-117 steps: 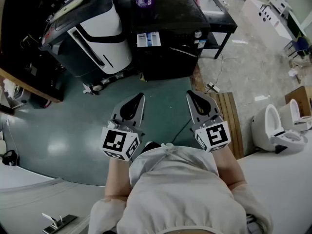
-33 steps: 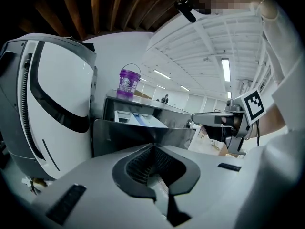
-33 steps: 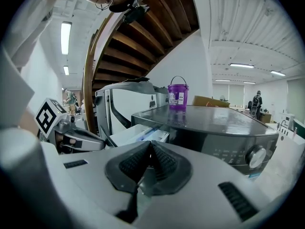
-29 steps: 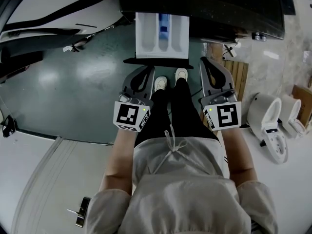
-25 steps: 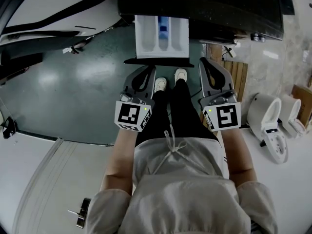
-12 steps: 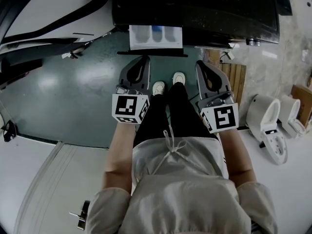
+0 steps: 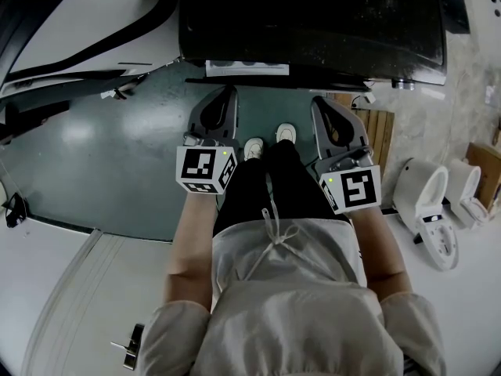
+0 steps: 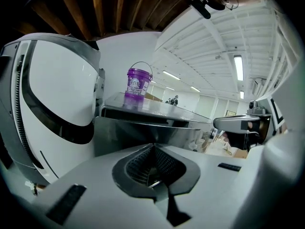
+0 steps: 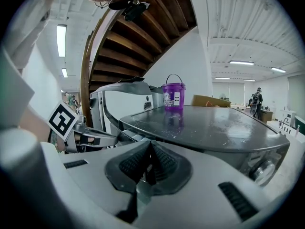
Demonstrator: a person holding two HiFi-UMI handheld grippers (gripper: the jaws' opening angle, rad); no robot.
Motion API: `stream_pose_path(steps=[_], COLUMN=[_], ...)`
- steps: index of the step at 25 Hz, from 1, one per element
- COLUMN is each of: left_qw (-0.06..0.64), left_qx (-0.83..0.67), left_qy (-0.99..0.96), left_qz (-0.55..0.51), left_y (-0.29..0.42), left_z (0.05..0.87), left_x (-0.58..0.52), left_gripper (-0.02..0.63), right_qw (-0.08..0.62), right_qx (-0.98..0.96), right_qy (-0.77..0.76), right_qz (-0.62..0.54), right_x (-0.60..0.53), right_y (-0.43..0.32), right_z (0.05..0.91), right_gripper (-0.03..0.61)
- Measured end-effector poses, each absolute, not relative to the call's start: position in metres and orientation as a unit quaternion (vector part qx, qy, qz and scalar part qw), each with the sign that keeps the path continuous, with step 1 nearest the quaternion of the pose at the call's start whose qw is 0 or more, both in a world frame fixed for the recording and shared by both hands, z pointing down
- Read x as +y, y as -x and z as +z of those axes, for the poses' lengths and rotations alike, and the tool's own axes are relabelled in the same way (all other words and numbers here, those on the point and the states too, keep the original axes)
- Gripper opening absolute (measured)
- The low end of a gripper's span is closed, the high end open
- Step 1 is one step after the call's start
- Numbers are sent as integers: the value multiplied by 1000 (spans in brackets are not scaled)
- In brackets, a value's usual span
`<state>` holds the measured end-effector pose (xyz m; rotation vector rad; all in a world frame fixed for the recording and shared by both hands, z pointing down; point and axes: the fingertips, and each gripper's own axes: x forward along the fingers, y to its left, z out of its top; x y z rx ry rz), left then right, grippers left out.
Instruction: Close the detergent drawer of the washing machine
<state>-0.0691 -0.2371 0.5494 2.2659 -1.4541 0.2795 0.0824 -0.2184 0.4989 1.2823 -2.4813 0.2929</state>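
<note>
The black washing machine [image 7: 313,22] fills the top of the head view. Its white detergent drawer [image 7: 246,69] sticks out only as a thin strip under the top's front edge. My left gripper [image 7: 225,92] is shut, with its tips right at the drawer's dark front panel; contact cannot be told. My right gripper [image 7: 320,103] is shut and empty, below the machine's front to the right of the drawer. In the left gripper view the shut left gripper [image 8: 153,146] faces the machine's grey front [image 8: 143,130]. The right gripper [image 9: 150,144] points over the machine's top [image 9: 209,123].
A purple bucket [image 9: 173,95] stands on the machine's far edge. A large white appliance [image 7: 78,14] stands left of the machine. White toilets [image 7: 427,210] and a wooden board [image 7: 377,131] are at the right. The person's white shoes [image 7: 252,147] stand on the green floor between the grippers.
The drawer has slid almost fully into the machine, from wide out a second ago. My left gripper moved forward with it; the right gripper shifted forward slightly.
</note>
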Motion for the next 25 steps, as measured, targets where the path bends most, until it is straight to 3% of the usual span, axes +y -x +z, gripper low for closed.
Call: stream_pose_path(steps=[20,25], left_qw=[228,192], left_qx=[-544,-558], left_qy=[-802,-801], left_qz=[91,97], left_y=[71,70], left_z=[549,548], left_x=[-274,-274], left_gripper=[18,18], right_qw=[162,154], right_qx=[-874,-873], right_qy=[-447,-450], right_qz=[98,104], right_x=[-252,-260], right_y=[-80,-75], right_z=[491,487], right_gripper=[6,6])
